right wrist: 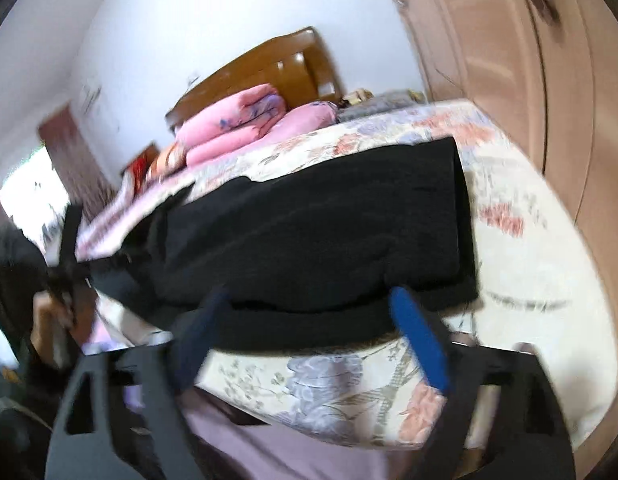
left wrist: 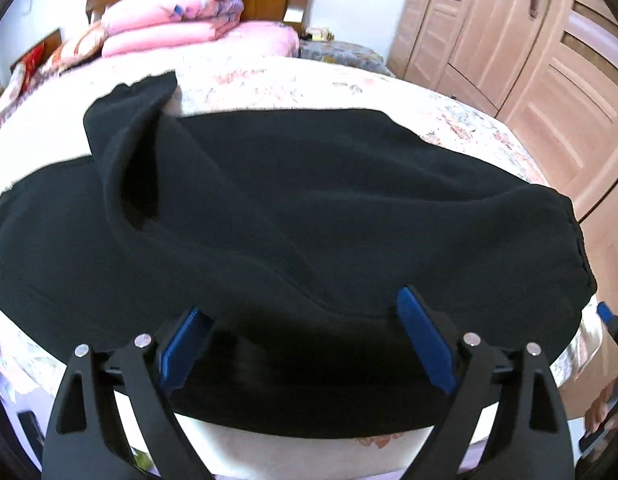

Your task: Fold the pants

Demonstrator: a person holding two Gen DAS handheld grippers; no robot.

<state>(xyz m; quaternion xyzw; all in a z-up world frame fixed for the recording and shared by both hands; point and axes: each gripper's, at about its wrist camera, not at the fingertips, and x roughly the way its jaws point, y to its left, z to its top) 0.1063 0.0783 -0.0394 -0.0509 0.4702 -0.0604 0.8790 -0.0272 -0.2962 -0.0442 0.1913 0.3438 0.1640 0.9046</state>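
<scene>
The black pants (left wrist: 309,216) lie spread across the bed (left wrist: 449,104), directly ahead of both grippers. The left gripper (left wrist: 301,312) has its jaws spread wide, with the near hem of the cloth lying between and just under the blue pads (left wrist: 425,344); nothing is pinched. The right gripper (right wrist: 309,308) is likewise parted and empty, its pads at the near edge of the pants (right wrist: 317,232), though this view is blurred. One leg appears already thrown over, leaving a raised ridge ahead and to the left of the left gripper.

The fabric looks thick, soft and limp, probably fleece: light, not fragile, with enough nap to hold well in the pads. It will likely sag and drag rather than keep shape. The best hold seems to be the doubled near edge, one gripper toward each corner, biting through both layers so the bottom one does not slip behind.
</scene>
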